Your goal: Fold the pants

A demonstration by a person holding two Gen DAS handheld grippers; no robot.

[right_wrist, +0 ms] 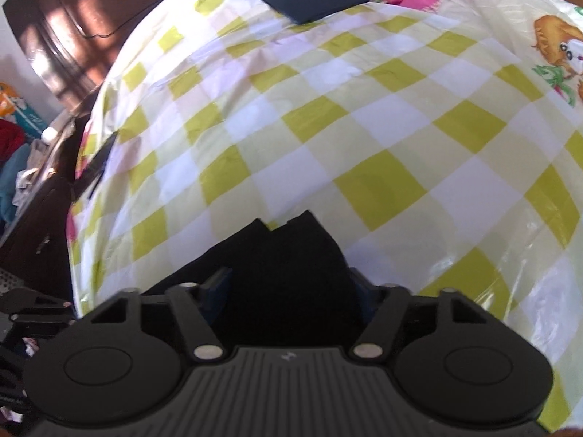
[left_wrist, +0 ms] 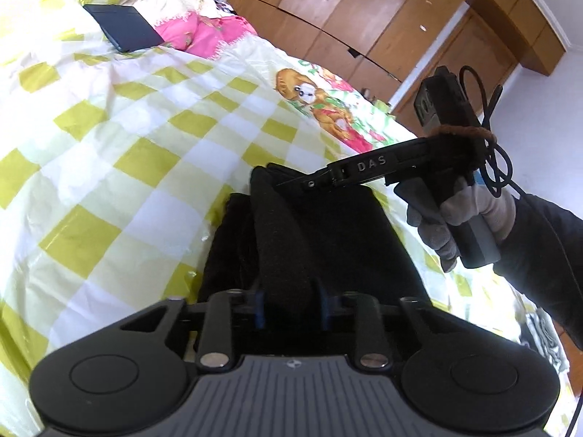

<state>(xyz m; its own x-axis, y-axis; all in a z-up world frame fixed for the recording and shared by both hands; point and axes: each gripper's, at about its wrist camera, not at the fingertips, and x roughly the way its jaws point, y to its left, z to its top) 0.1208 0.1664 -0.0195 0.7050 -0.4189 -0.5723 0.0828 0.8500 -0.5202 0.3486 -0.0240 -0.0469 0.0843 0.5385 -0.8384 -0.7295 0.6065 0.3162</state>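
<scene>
The black pants (left_wrist: pixel 320 233) lie bunched on the bed right in front of both my tongs, folded into a dark heap whose far edge ends in two pointed corners in the right wrist view. My left gripper (left_wrist: pixel 293 304) is clenched on a thick strip of that black cloth, which runs up from between its blue pads (left_wrist: pixel 259 309) and away over the heap. My right gripper (right_wrist: pixel 288 291) has a wide fold of the same pants (right_wrist: pixel 291 255) filling the space between its fingers; the cloth is so dark there that I cannot tell whether the pads press on it. From the left tongs I see the right tool reaching in from the right, its black arm crossing over the far end of the pants, held by my gloved hand (left_wrist: pixel 462 215) with a dark sleeve behind it and a black cable looping off the top. Beyond the pants spreads a yellow-and-white checked bedcover (right_wrist: pixel 364 127) with a cartoon animal print to the right. Far ahead on the cover lies a flat dark rectangular case (left_wrist: pixel 124 27), and past it a pink pillow (left_wrist: pixel 204 32). A wooden wardrobe (left_wrist: pixel 346 11) stands beyond the bed.
</scene>
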